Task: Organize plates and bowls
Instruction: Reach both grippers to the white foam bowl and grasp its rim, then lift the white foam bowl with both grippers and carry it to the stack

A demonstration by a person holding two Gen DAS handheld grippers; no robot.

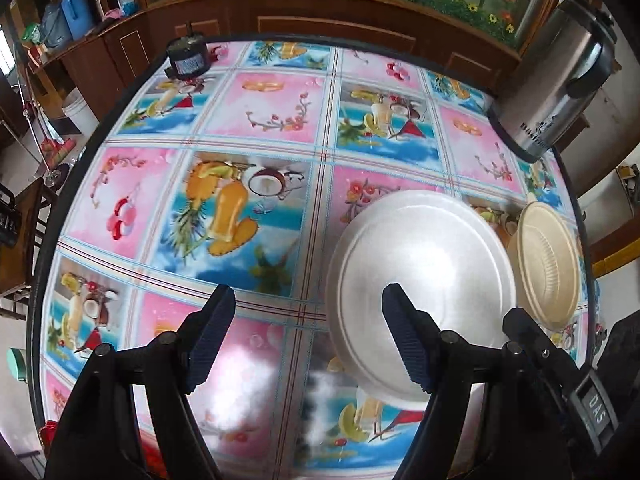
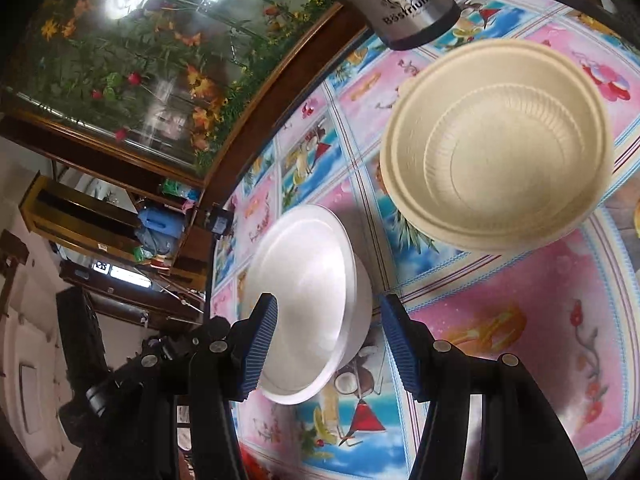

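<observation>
A round table (image 1: 248, 128) with a bright fruit-and-flower cloth fills the view; at twelve o'clock a dark wooden cabinet (image 1: 320, 20) carries a glass-fronted floral picture (image 2: 132, 60); at ten o'clock cluttered shelves (image 1: 60, 28); pale floor (image 1: 24, 160) at nine.

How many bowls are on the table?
1 that I can tell: the cream bowl sits near the steel jug, beside a white plate. The plate looks like one dish, but more might be stacked or out of view.
</observation>
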